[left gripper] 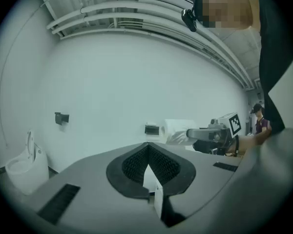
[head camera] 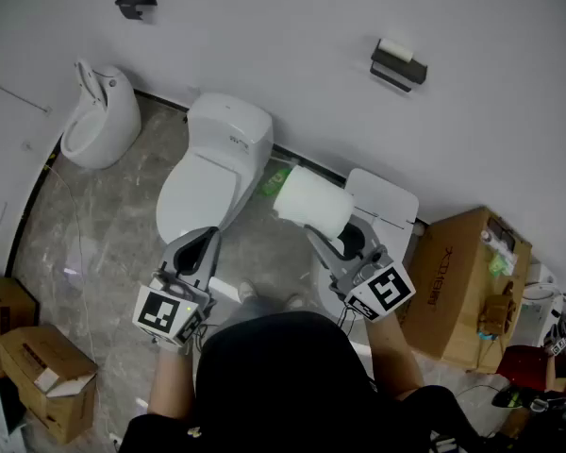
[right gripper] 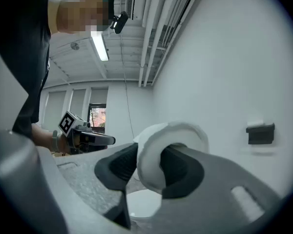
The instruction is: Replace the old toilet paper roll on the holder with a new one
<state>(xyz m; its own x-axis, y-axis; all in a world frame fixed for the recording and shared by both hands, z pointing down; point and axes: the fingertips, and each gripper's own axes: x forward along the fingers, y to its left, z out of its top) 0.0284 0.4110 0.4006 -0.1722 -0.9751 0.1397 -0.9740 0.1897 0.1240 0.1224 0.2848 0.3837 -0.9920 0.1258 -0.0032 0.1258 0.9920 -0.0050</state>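
Well, the left gripper (head camera: 204, 241) is shut tight with nothing in it, held low beside the white ceramic toilet (head camera: 214, 170). The right gripper (head camera: 324, 240) has hold of the fat new white toilet paper roll (head camera: 311, 201): one jaw is pushed into its core and the other is pressed against the outside, so the jaws are only a little apart. That roll is up in the air, well apart from the dark wall-mounted holder (head camera: 397, 69), where a small white roll (head camera: 397, 50) sits on top.

From my station I count three white toilet fixtures (head camera: 99, 121) (head camera: 217, 159) (head camera: 389, 199), two wall holders (head camera: 137, 4) (head camera: 399, 69), two paper rolls (head camera: 313, 201) (head camera: 396, 49), three cardboard boxes (head camera: 5, 305) (head camera: 52, 376) (head camera: 457, 281) and two grippers (head camera: 203, 241) (head camera: 325, 241) in view.
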